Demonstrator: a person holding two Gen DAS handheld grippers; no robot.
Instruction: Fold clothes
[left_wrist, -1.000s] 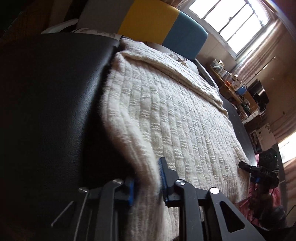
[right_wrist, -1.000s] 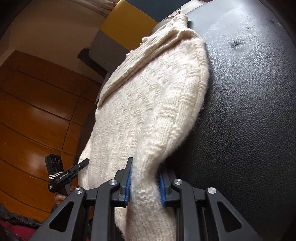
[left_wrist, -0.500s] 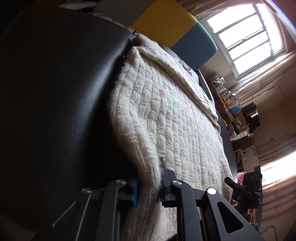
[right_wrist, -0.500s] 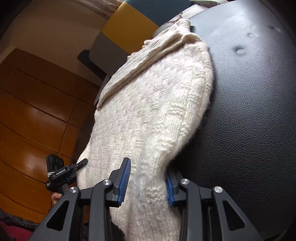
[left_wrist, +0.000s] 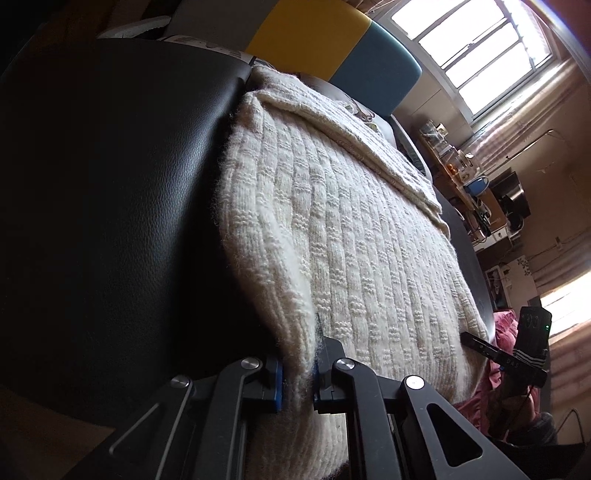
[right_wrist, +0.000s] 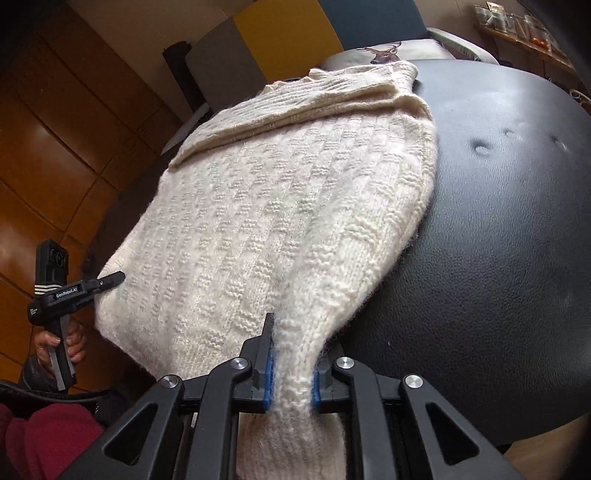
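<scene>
The cream knit (left_wrist: 362, 236) lies spread on the black seat (left_wrist: 110, 184), its near corners pinched by the left gripper (left_wrist: 297, 373) and right gripper (right_wrist: 290, 384) (thick, soft, stretchy, so it will likely sag between holds).

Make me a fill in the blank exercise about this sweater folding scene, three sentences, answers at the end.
1. The cream knitted sweater lies on a padded surface whose colour is ____.
2. The right tongs are shut on the sweater's ____ edge.
3. The left tongs grip the same sweater, so it is held by ____ tongs at once.

Missing words: black; near; two
</scene>
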